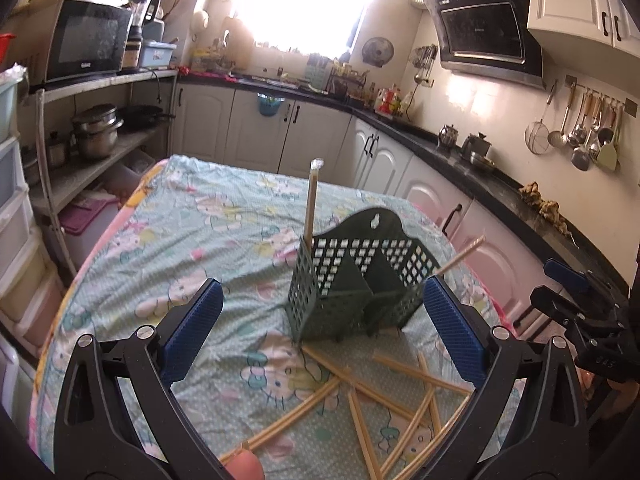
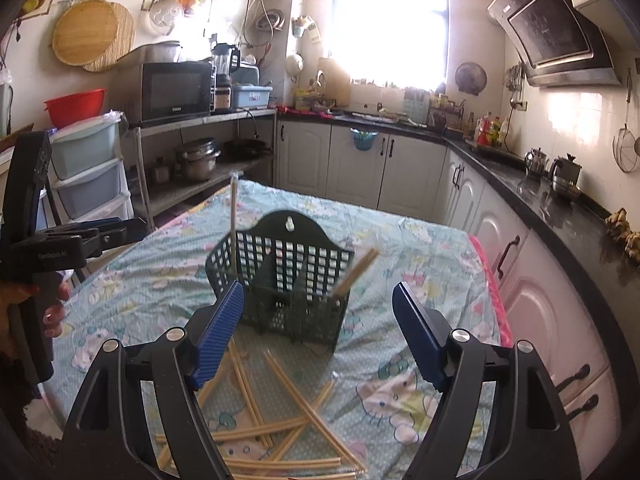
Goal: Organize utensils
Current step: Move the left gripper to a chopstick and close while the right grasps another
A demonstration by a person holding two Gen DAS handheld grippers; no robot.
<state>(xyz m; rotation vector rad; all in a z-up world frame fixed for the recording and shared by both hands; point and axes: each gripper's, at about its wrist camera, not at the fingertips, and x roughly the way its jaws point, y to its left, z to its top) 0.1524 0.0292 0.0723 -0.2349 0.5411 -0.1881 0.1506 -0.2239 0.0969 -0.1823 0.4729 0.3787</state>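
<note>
A dark green perforated utensil holder point(image 1: 352, 280) stands on the table; it also shows in the right wrist view point(image 2: 284, 276). One chopstick point(image 1: 310, 204) stands upright in its left compartment, also in the right wrist view point(image 2: 233, 216). Another chopstick point(image 1: 460, 256) leans out of its right compartment, blurred in the right wrist view point(image 2: 356, 272). Several loose chopsticks point(image 1: 380, 392) lie scattered in front of the holder point(image 2: 280, 420). My left gripper point(image 1: 320, 328) is open and empty, just short of the holder. My right gripper point(image 2: 318, 332) is open and empty too.
The table wears a pale green cartoon cloth point(image 1: 200, 232). The right gripper's body point(image 1: 580, 308) shows at the right edge of the left wrist view, the left gripper's body point(image 2: 52, 252) at the left of the right wrist view. Counters and cabinets point(image 1: 400, 152) ring the table.
</note>
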